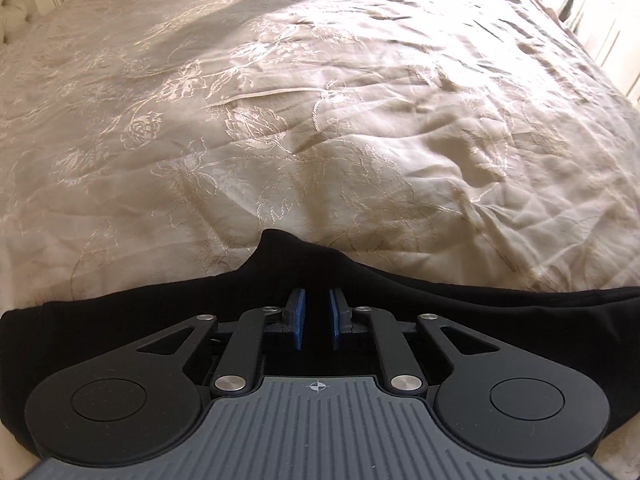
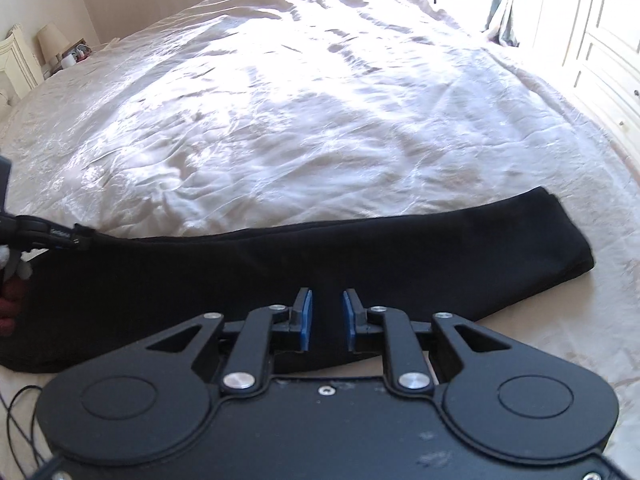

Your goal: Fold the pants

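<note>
Black pants [image 2: 400, 264] lie in a long band across the near part of the bed, their end to the right. My left gripper [image 1: 317, 308] has its blue pads nearly together on a bunched ridge of the pants [image 1: 120, 320], which peaks up just ahead of them. In the right wrist view, the left gripper [image 2: 78, 238] bites the pants' far edge at the left. My right gripper [image 2: 327, 308] hovers over the middle of the band near its front edge, with a clear gap between its pads and no fabric pinched.
The pale embroidered bedcover [image 1: 320, 120] is wrinkled and stretches far beyond the pants [image 2: 320, 120]. A lamp [image 2: 52, 42] stands at the far left. White cupboard doors [image 2: 608, 40] run along the right. A thin black cable [image 2: 20, 420] loops at the lower left.
</note>
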Demonstrator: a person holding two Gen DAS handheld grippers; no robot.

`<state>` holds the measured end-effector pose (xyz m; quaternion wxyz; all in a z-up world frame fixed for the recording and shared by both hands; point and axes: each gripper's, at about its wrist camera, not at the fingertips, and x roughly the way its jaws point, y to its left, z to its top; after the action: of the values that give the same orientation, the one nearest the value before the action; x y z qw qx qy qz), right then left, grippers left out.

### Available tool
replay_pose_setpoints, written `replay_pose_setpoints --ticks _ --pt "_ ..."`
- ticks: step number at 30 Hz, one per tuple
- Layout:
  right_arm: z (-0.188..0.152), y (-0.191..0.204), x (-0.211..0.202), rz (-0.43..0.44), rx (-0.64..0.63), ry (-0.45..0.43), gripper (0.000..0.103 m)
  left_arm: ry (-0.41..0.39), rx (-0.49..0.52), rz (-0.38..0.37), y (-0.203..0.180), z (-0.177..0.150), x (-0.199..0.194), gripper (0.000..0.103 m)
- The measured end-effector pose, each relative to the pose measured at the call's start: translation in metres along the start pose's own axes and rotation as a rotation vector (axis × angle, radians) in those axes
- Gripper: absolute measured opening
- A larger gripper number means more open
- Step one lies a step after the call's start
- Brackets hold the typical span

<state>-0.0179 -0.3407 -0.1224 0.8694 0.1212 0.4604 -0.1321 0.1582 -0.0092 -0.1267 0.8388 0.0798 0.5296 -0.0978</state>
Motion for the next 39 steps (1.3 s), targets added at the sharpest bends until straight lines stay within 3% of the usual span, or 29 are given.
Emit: replay_pose_setpoints --ticks 7,13,23,25,26,29,30,34,37,39 --pt "0.035 -0.112 0.015 -0.106 0.007 -0.04 0.025 0.004 0.002 -0.016 -0.06 -0.045 -0.029 0.014" --pt "0.054 -0.165 0.038 -0.095 -0.046 -0.007 0.028 0.06 -0.018 -0.026 -0.101 -0.048 -0.017 0.014" --pt "0.06 -0.18 0.064 -0.061 -0.101 0.058 0.032 0.112 -0.002 0.025 -0.118 -0.032 0.008 0.014" --pt "0.057 -0.179 0.061 -0.046 -0.12 0.045 0.027 0.125 0.002 0.029 -0.119 -0.031 0.013 0.014" --pt "0.055 -0.177 0.059 -0.048 -0.141 0.037 0.015 0.128 0.007 0.034 -0.121 -0.031 0.015 0.014" --pt "0.051 -0.175 0.052 -0.029 -0.185 0.037 0.012 0.124 0.027 0.043 -0.127 -0.028 0.018 0.014" --pt "0.05 -0.176 0.049 -0.061 -0.205 0.033 0.012 0.123 0.032 0.044 -0.129 -0.027 0.017 0.014" --pt "0.043 -0.194 0.056 -0.083 -0.128 0.067 0.012 0.111 0.052 0.041 -0.141 -0.024 0.007 0.014" --pt "0.042 -0.196 0.06 -0.068 -0.112 0.059 0.013 0.089 0.051 -0.002 -0.156 -0.025 -0.012 0.014" --pt "0.045 -0.202 0.054 -0.036 -0.042 0.033 0.02 0.079 0.068 -0.043 -0.172 -0.028 -0.025 0.014"
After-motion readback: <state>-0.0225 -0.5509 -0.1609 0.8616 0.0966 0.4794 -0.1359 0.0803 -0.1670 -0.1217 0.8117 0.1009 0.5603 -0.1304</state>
